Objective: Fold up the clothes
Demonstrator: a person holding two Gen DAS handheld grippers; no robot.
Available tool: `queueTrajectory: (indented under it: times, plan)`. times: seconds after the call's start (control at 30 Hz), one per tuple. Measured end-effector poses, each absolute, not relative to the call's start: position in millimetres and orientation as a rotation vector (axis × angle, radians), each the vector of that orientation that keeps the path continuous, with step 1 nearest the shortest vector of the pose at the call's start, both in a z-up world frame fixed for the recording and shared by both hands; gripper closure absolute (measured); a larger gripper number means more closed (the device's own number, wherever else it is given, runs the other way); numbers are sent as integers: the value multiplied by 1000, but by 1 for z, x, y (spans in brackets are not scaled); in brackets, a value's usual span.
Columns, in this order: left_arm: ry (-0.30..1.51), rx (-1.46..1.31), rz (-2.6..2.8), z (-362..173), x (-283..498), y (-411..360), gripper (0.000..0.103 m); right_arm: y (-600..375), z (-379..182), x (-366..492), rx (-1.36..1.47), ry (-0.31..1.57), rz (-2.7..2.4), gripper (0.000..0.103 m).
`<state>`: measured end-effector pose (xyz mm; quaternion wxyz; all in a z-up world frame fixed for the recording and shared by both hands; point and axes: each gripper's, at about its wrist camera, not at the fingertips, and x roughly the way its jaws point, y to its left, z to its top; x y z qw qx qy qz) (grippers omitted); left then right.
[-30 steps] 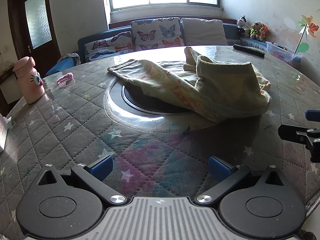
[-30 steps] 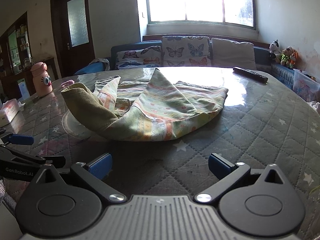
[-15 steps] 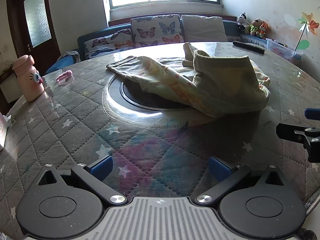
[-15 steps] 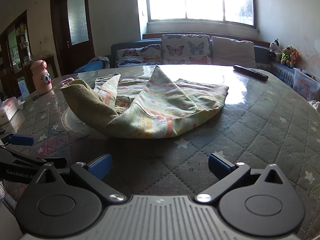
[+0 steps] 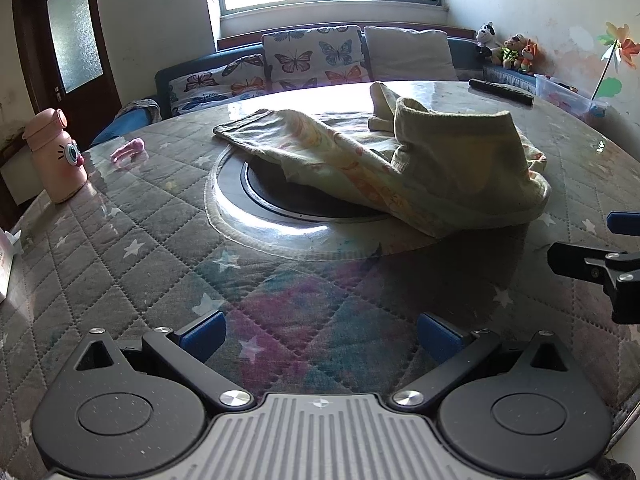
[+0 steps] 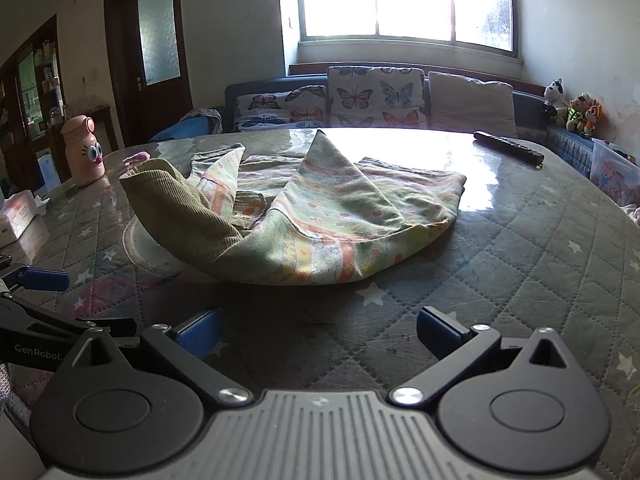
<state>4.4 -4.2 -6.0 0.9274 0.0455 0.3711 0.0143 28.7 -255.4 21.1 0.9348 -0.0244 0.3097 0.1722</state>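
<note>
A crumpled pale green garment with pastel print and a ribbed cuff lies in a heap on the round quilted table, partly over the dark central disc. In the right wrist view the same garment spreads across the table's middle, its ribbed cuff standing up at the left. My left gripper is open and empty, hovering over the near table edge short of the garment. My right gripper is open too, with nothing between its fingers. Each gripper shows at the other view's side edge.
A pink bottle with cartoon eyes stands at the table's left, a small pink item near it. A black remote lies at the far right. A tissue box sits at the left edge. Behind is a sofa with butterfly cushions.
Both views have drifted slightly; the garment sits a little closer and lower in the left wrist view. Both grippers stay open and the garment lies untouched.
</note>
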Motion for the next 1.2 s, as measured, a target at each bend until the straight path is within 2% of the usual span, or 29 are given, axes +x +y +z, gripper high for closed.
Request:
queueTrajectory:
  times: [0.3, 0.77, 1.2]
  plan:
    - [766, 85, 39, -5, 11, 1, 0, -242, 29, 37, -80, 623, 381, 0]
    - [771, 54, 84, -2, 22, 25, 0, -220, 71, 65, -82, 510, 425, 0]
    - [768, 45, 79, 1, 26, 29, 0, -204, 6, 114, -196, 697, 319, 0]
